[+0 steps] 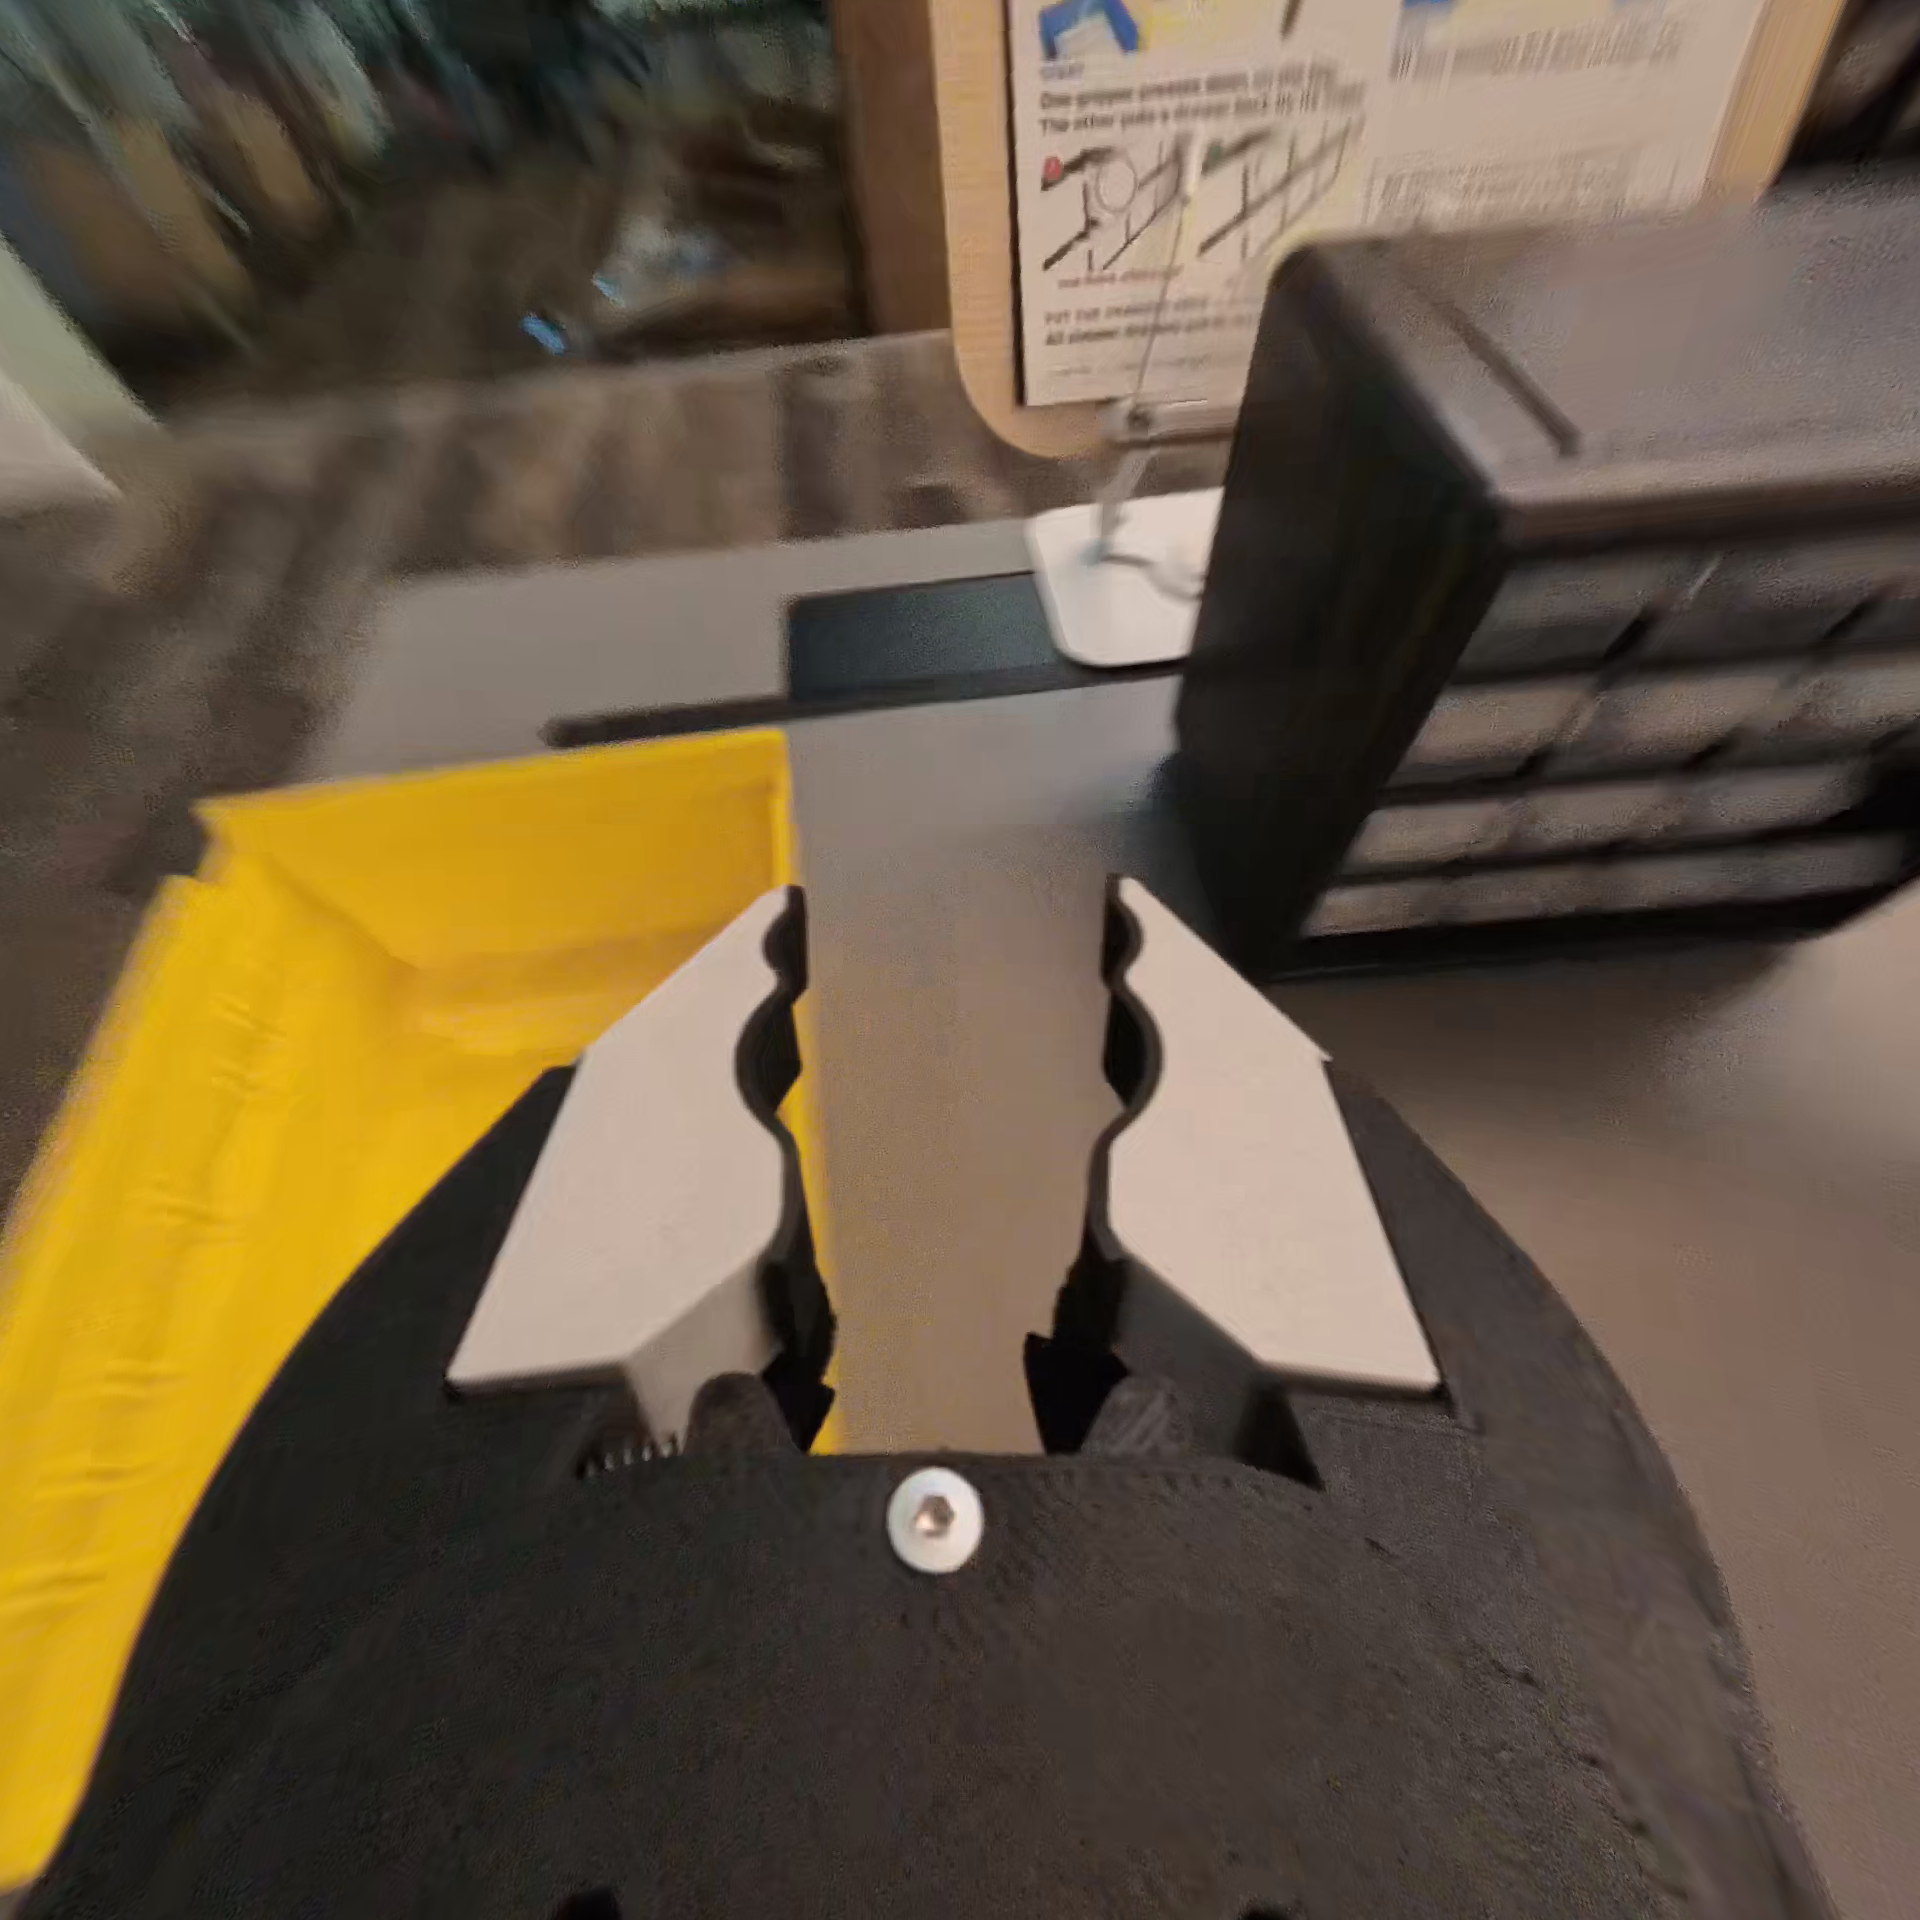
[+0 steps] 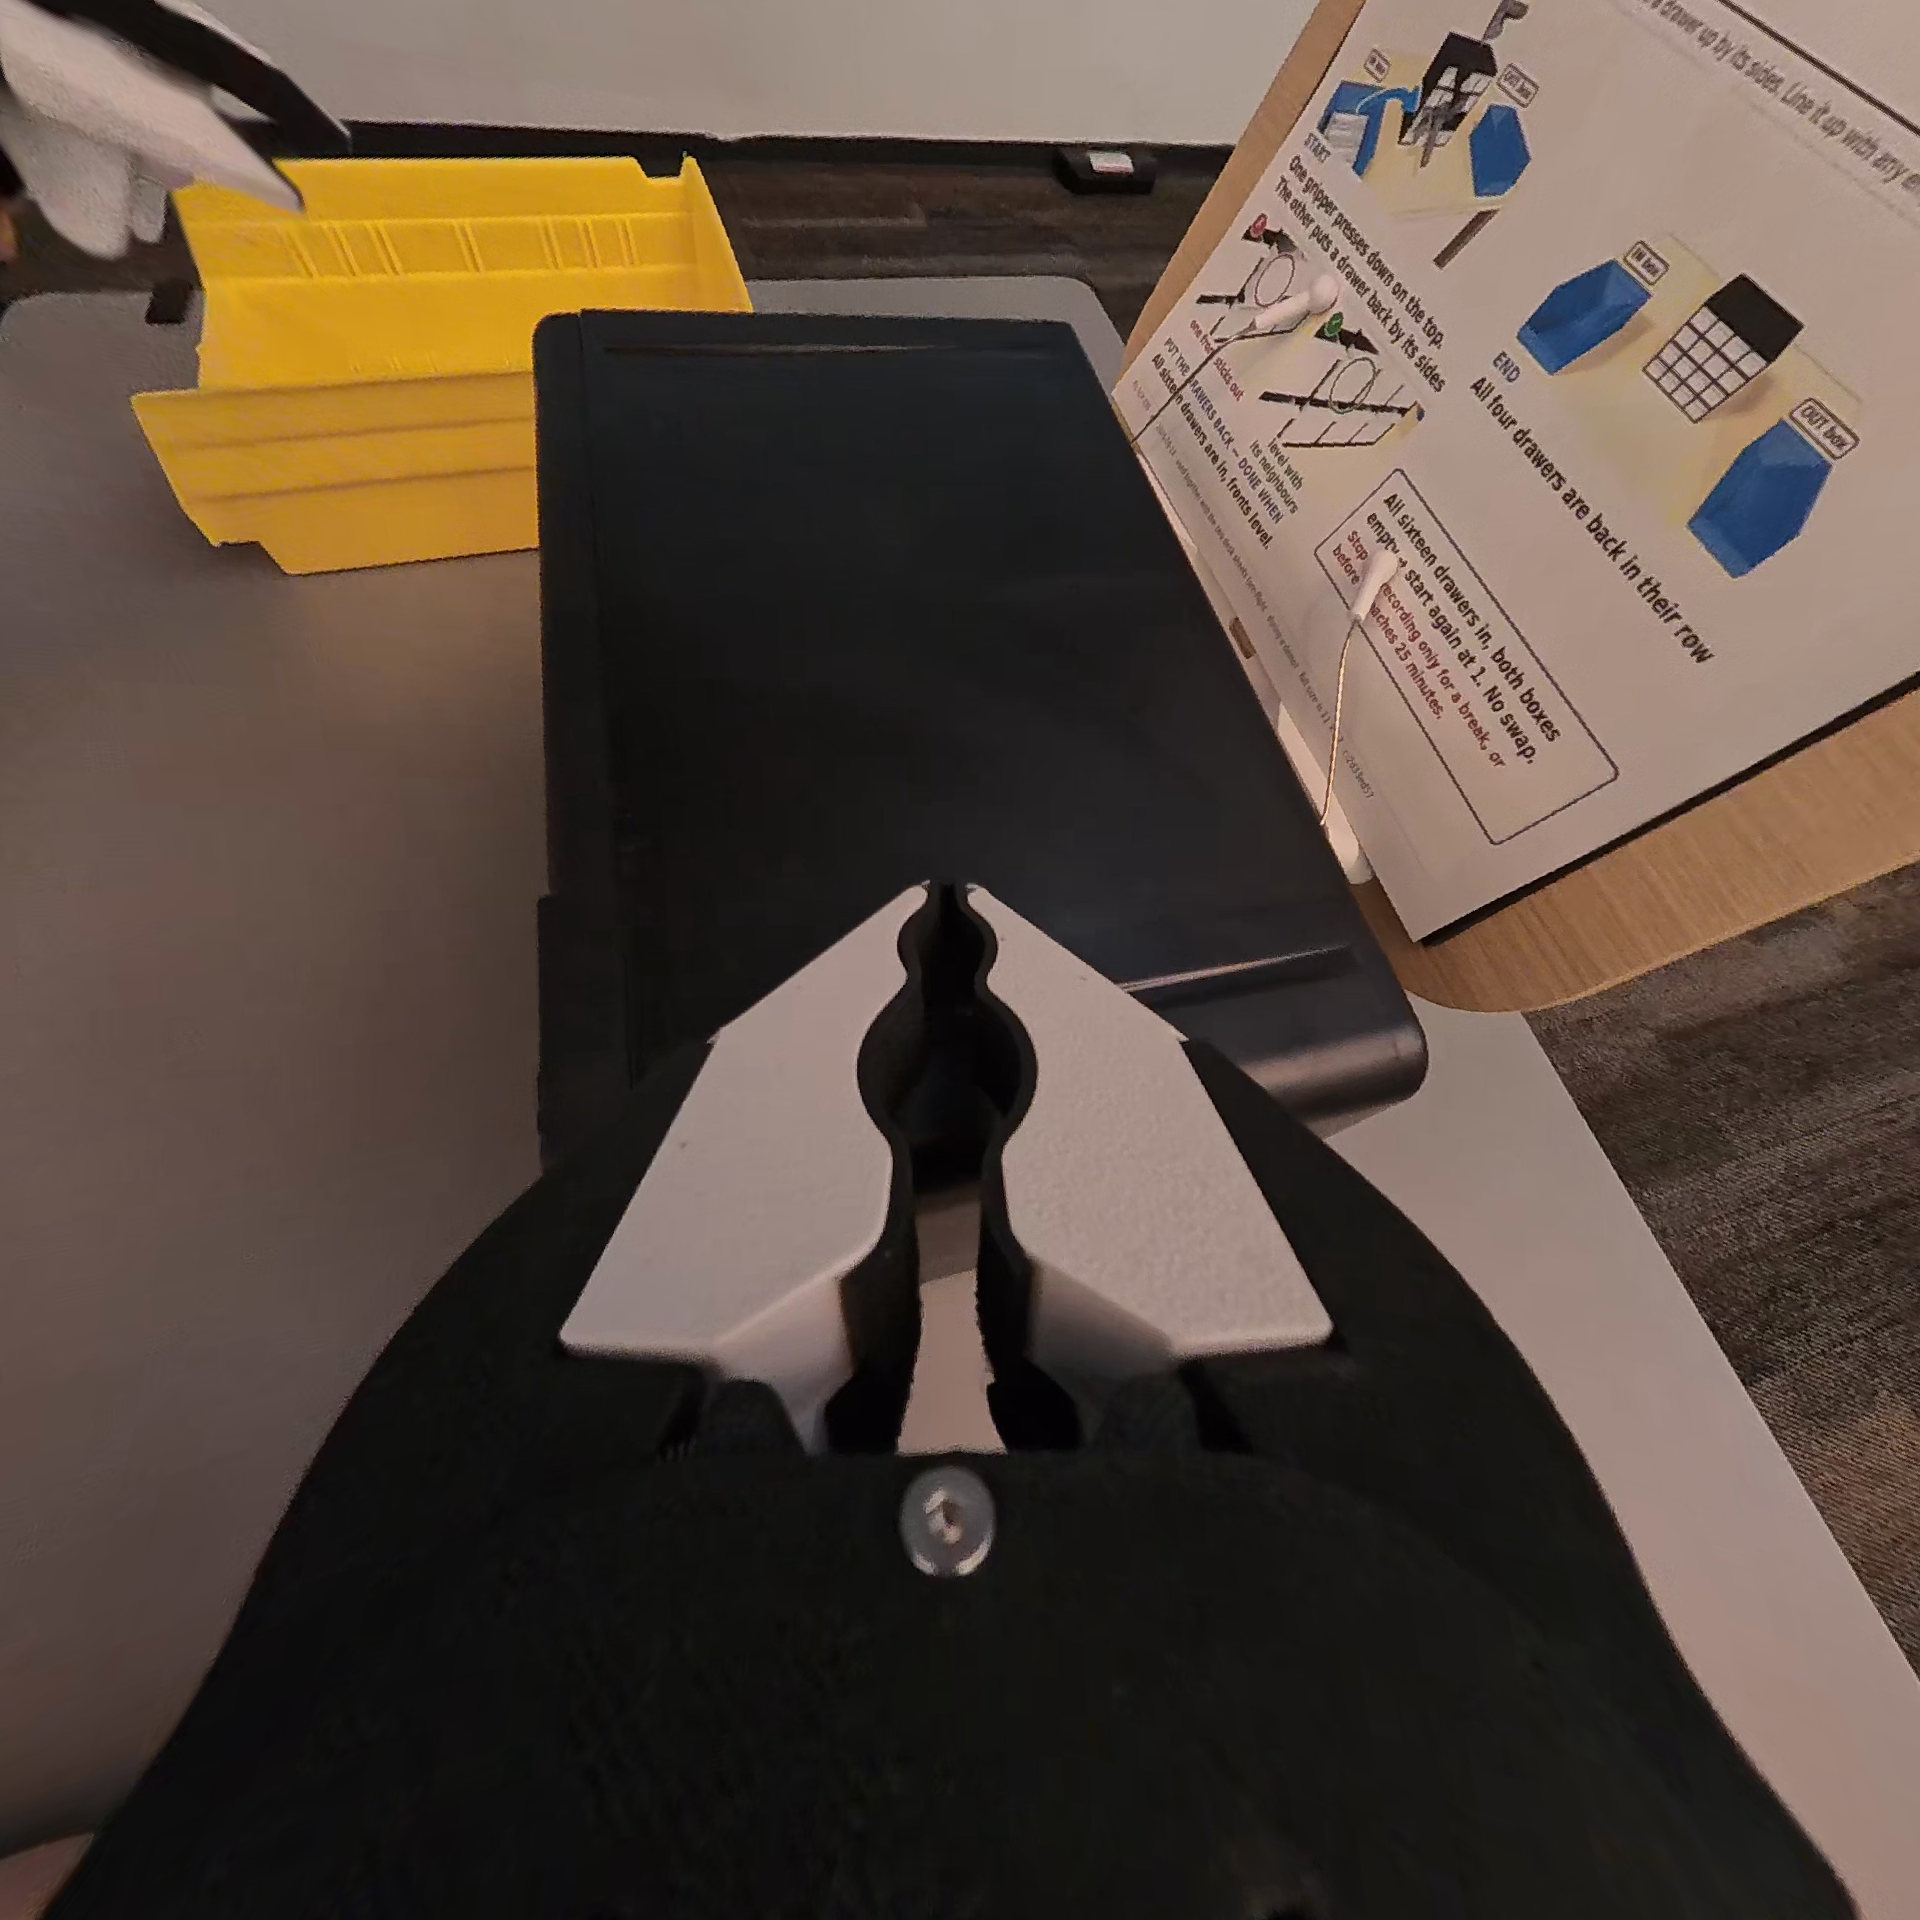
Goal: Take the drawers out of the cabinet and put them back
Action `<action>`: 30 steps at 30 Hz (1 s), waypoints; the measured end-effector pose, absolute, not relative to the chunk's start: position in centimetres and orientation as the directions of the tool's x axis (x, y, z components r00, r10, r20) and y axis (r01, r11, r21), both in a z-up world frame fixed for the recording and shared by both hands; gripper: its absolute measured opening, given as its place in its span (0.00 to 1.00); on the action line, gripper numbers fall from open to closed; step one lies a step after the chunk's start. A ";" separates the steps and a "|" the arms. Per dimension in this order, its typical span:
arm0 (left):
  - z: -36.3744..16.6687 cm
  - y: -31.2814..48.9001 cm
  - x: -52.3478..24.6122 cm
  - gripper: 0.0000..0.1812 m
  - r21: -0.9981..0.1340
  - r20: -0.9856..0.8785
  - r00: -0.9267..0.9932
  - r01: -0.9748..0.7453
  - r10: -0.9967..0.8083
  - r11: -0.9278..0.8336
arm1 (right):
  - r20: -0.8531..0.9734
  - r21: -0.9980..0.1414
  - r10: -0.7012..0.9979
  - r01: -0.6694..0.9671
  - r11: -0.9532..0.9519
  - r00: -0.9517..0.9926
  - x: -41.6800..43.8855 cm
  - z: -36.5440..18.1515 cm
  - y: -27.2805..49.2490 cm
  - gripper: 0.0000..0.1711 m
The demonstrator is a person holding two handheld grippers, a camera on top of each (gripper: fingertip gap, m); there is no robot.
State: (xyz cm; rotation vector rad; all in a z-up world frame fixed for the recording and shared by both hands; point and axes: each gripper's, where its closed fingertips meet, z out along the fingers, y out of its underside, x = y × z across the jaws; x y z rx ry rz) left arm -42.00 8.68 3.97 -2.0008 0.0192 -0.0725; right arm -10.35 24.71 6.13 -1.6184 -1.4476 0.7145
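Observation:
The black cabinet point(image 1: 1558, 582) stands on the grey table, to the right of my left gripper, with rows of small grey drawers point(image 1: 1662, 717) in its front. My left gripper point(image 1: 956, 914) is open and empty, over the table between a yellow bin point(image 1: 395, 1018) and the cabinet. In the right wrist view I look down on the cabinet's flat black top point(image 2: 914, 644). My right gripper point(image 2: 945, 894) is shut with nothing between its fingers, its tips over or on the near part of that top. The left gripper shows blurred at the far left point(image 2: 135, 125), above the yellow bin point(image 2: 416, 364).
An instruction sheet on a wooden board point(image 2: 1538, 436) leans on a white stand point(image 1: 1122, 582) behind the cabinet. A flat black plate point(image 1: 914, 634) lies on the table beyond the left gripper. The grey table point(image 2: 260, 831) ends at carpet on the right point(image 2: 1766, 1143). Left tips to right tips: about 35 centimetres.

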 end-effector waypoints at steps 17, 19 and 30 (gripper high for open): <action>-6.0 15.4 -54.3 0.33 -0.697 -0.180 0.926 -0.358 -0.332 -0.622 | 0.186 -0.828 0.957 0.560 0.030 0.223 -10.4 6.1 24.7 0.00; -7.3 15.7 -55.0 0.32 -0.649 -0.196 0.913 -0.394 -0.358 -0.651 | 0.202 -0.820 0.953 0.571 0.038 0.226 -10.5 6.1 24.8 0.00; -12.6 15.4 -57.8 0.31 -0.471 -0.205 0.900 -0.436 -0.385 -0.767 | 0.229 -0.806 0.945 0.589 0.050 0.233 -10.6 6.1 24.8 0.00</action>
